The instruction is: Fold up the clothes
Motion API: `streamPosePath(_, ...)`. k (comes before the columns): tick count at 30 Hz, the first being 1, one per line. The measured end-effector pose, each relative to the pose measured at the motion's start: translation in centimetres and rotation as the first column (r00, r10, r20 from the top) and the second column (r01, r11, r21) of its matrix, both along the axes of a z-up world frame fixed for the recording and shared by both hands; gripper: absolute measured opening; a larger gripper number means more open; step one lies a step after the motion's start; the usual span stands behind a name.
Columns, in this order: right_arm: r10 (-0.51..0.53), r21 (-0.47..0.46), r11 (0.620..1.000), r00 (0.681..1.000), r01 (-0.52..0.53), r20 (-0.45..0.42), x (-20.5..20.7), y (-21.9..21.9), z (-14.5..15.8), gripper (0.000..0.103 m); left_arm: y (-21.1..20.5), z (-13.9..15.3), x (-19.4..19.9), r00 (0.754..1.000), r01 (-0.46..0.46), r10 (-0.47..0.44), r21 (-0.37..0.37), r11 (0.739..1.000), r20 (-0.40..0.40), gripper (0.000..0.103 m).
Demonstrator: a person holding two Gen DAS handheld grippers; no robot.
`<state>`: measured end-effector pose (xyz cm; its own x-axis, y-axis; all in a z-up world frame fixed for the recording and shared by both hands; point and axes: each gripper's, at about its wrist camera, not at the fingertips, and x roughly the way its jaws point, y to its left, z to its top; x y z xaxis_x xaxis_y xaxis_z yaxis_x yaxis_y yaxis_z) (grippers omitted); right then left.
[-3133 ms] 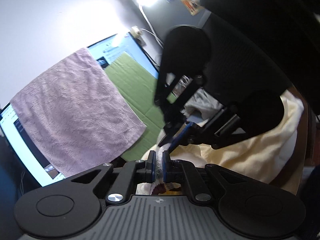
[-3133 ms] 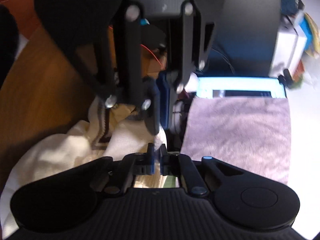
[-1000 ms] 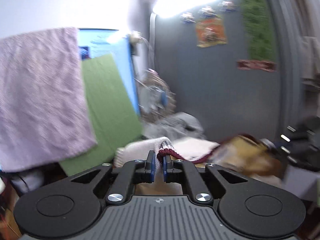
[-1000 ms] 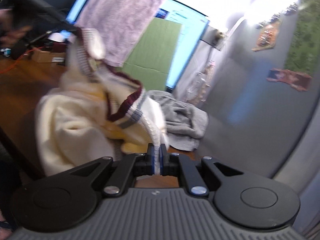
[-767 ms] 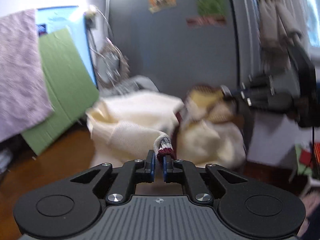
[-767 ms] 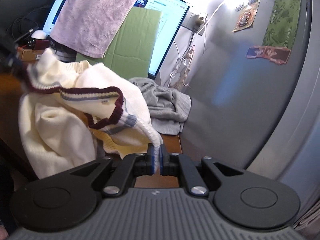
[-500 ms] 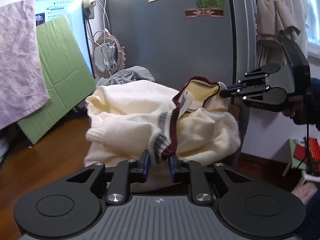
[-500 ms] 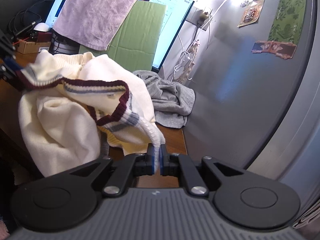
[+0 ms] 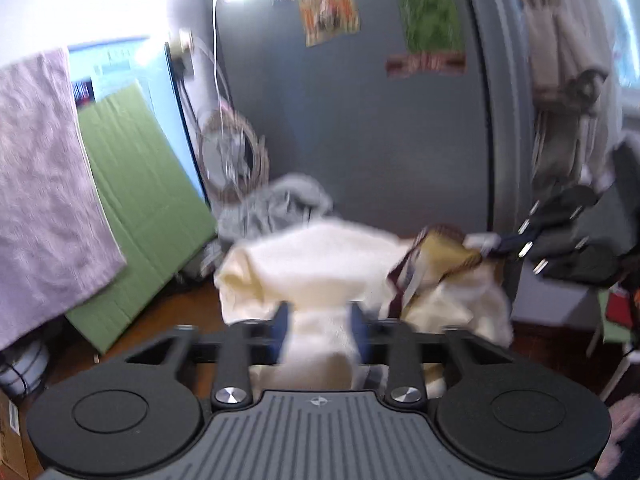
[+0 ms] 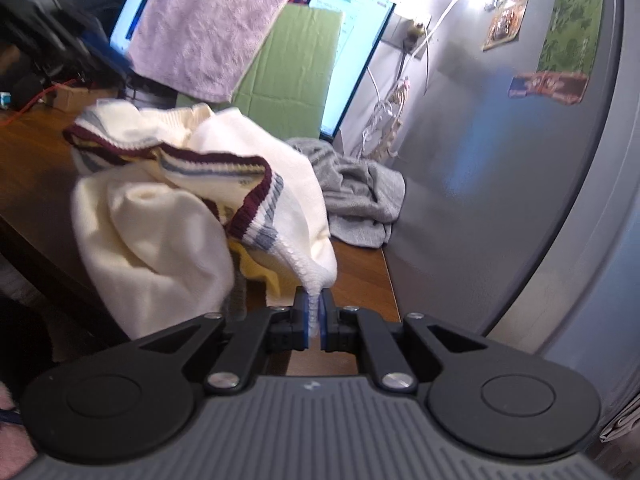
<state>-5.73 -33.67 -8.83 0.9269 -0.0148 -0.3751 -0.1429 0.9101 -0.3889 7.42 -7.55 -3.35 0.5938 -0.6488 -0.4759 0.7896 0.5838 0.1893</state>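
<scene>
A cream knit sweater [image 10: 168, 216] with maroon and grey-blue trim lies bunched on the wooden table [image 10: 28, 152]. My right gripper [image 10: 314, 322] is shut on its white ribbed edge and holds that corner up near the table's right end. In the blurred left wrist view the sweater [image 9: 320, 260] lies ahead, with cream cloth between the spread fingers of my left gripper [image 9: 320, 320], which is open. The right gripper [image 9: 560, 236] shows there at the far right, holding the trimmed edge.
A grey garment [image 10: 360, 196] is heaped behind the sweater by the grey wall [image 10: 500, 200]. A monitor [image 10: 352, 40] stands at the back, draped with a pink towel [image 10: 208, 28], with green cardboard [image 10: 288, 64] leaning on it. The table's front edge drops off at the left.
My left gripper has opened wide, let go of the maroon-trimmed cuff, and swung, blurring its view. The right gripper still holds its edge; the sweater's left end has dropped onto the table.
</scene>
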Motion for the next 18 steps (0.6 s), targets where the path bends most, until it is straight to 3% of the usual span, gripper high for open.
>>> streamPosePath(3,0.029,0.003,1.0,0.999,-0.03,0.022,-1.2,0.4,0.8,0.006,0.3,-2.4,0.4,0.998,-0.009,0.013,0.075,0.997,-0.054,0.011)
streamPosePath(7,0.064,-0.005,0.998,0.998,-0.064,0.026,-1.9,0.9,1.2,0.006,0.5,-4.4,0.0,0.998,-0.023,0.032,0.165,0.986,-0.048,0.012)
streamPosePath(11,0.091,-0.011,0.996,0.995,-0.091,0.032,-1.8,1.3,1.1,0.006,0.4,-2.2,-0.5,1.0,-0.007,0.008,0.185,0.983,-0.006,0.011)
streamPosePath(14,0.105,-0.005,0.995,0.994,-0.104,0.043,-1.8,1.2,1.1,0.006,-0.8,0.6,-0.7,0.997,0.025,-0.042,0.226,0.974,0.072,0.011)
streamPosePath(18,0.121,0.007,0.993,0.991,-0.121,0.054,-2.0,0.9,0.8,0.006,-4.1,2.1,0.1,0.976,0.093,-0.154,0.345,0.934,0.154,0.011)
